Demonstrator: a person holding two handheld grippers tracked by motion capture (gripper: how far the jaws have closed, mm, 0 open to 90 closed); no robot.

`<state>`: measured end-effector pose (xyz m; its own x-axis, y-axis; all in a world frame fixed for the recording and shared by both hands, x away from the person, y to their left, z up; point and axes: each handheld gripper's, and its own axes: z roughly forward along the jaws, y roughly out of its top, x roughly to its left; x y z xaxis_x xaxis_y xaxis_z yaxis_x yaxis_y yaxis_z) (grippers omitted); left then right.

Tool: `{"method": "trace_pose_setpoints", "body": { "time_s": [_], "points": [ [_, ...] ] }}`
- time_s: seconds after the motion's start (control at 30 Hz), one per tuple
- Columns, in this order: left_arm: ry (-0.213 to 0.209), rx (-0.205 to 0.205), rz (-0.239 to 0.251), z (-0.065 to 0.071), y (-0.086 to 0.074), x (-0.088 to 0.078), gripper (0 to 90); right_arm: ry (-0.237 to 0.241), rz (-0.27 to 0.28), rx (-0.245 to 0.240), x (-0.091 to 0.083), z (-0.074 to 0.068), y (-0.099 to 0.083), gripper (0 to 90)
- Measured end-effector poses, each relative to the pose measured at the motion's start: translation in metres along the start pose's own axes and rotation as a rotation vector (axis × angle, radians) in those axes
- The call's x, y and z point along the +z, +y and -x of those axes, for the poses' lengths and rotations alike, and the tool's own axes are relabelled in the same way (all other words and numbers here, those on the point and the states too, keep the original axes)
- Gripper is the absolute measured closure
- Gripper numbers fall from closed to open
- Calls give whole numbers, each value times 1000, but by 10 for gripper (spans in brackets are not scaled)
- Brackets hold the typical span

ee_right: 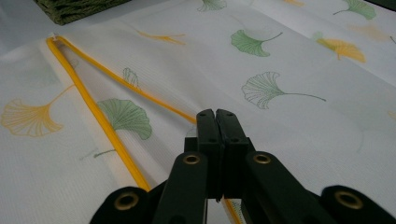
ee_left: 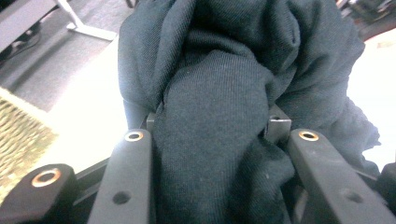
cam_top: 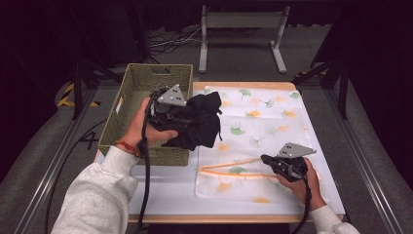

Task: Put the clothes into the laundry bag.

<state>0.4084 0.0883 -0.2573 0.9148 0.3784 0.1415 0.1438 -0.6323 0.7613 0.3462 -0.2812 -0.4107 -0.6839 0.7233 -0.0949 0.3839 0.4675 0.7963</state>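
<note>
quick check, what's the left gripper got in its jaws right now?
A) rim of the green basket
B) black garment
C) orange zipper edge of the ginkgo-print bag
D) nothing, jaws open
B. In the left gripper view the black garment is bunched between the jaws of the left gripper, and the high view shows it held up beside the green basket, above the table.

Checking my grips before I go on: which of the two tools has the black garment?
The left tool, raised beside the woven basket, is shut on the bunched black garment. The right tool sits low at the leaf-print bag's orange-edged opening.
</note>
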Motion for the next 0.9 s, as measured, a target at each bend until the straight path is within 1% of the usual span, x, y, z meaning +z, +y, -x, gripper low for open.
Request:
{"method": "trace_pose_setpoints", "body": {
  "time_s": [0.07,0.13,0.17,0.27,0.33,0.47,0.5,0.53,0.57,0.6,0.7,0.77,0.8,0.83,0.9],
  "points": [
    [-16,8,6,9,4,4,598,1,-1,-1,0,0,0,898],
    [-44,24,9,18,7,8,598,1,-2,-3,0,0,0,898],
    [-49,31,13,21,8,9,598,2,-2,-1,0,-1,0,898],
    [-89,41,21,33,10,14,598,2,-2,0,0,0,0,898],
    [-117,50,17,44,11,20,599,2,-1,-2,0,0,0,898],
    [-179,87,23,68,11,31,599,3,5,2,-1,0,1,898],
    [-184,87,24,72,11,33,599,3,6,3,-1,0,1,898],
    [-199,98,23,77,12,37,599,3,7,5,-1,0,1,898],
    [-199,98,23,77,12,37,599,3,7,5,-1,0,1,898],
    [-228,103,26,84,11,42,599,3,7,7,-1,0,1,898],
    [-267,100,22,94,9,54,599,4,10,8,-1,0,1,898],
    [-289,96,18,102,4,64,599,5,15,12,-2,1,2,898],
    [-309,91,11,106,2,71,599,4,20,12,-3,1,2,898],
    [-312,90,0,110,-1,76,599,4,21,13,-4,1,3,898],
    [-320,100,-13,116,-4,87,599,5,22,11,-4,1,3,898]
  ]
}}
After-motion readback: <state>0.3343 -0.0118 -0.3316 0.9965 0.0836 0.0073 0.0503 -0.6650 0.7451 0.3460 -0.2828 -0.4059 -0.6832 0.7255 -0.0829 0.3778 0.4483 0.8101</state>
